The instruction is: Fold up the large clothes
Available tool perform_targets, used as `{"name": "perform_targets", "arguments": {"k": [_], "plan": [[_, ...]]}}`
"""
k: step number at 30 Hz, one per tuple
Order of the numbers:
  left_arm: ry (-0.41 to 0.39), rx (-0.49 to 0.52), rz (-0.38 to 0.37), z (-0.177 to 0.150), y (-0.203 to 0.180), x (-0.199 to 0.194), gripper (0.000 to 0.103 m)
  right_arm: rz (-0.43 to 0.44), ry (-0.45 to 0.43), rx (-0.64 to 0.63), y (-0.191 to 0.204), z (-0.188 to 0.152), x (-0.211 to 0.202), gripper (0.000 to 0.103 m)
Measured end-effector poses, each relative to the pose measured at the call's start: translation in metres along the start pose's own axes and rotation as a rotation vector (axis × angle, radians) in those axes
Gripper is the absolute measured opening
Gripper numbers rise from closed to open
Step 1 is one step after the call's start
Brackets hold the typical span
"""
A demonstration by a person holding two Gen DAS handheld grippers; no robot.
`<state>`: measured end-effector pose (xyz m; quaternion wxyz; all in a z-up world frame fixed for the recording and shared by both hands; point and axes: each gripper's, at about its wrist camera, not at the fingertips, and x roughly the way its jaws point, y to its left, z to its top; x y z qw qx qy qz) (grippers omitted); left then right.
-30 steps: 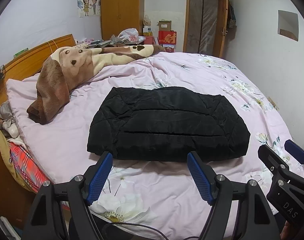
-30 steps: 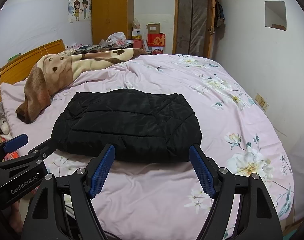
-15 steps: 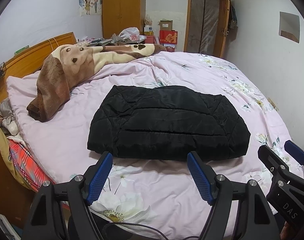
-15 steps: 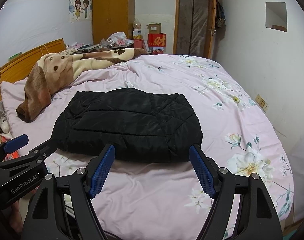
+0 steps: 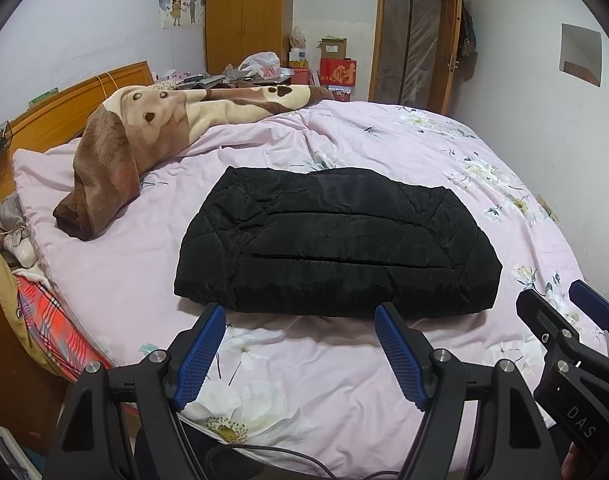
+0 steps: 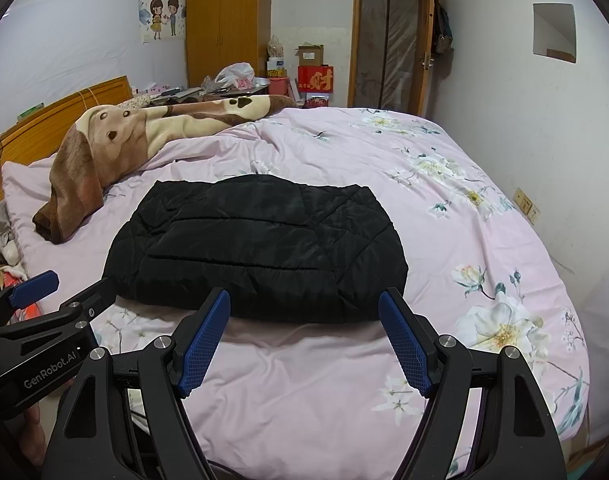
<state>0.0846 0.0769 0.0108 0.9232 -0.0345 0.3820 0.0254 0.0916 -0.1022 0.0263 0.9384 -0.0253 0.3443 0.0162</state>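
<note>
Jacket: the black quilted jacket (image 5: 336,248) was folded into a chunky rectangle, flat in the middle of the bed, long stitched seams running across it, near edge rounded and puffy.
Left tongs: the left gripper (image 5: 300,344) hung just short of the jacket's near edge, blue pads spread wide, holding nothing.
Right tongs: the right gripper (image 6: 304,332) was the same deal, spread wide and empty, just off the near edge.
Bed: pink floral duvet (image 6: 444,208), bit rumpled; a brown dog-print blanket (image 5: 144,140) was heaped by the wooden headboard (image 5: 64,116) on the left.
Room: wooden wardrobe (image 6: 228,20) at the back wall, red box (image 6: 315,79) and a plastic bag among the clutter next to it, door (image 6: 384,44) further right.
Hard to tell: stuff piled at the left side of the bed was cut off, and the jacket's sleeves were tucked out of sight.
</note>
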Motion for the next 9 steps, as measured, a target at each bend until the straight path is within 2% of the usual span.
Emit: {"name": "perform_targets", "arguments": {"k": [9], "plan": [[0.006, 0.001, -0.006, -0.0021, -0.0047, 0.0015, 0.077, 0.002, 0.004, -0.001, 0.0, -0.0006, 0.0001, 0.077]]}}
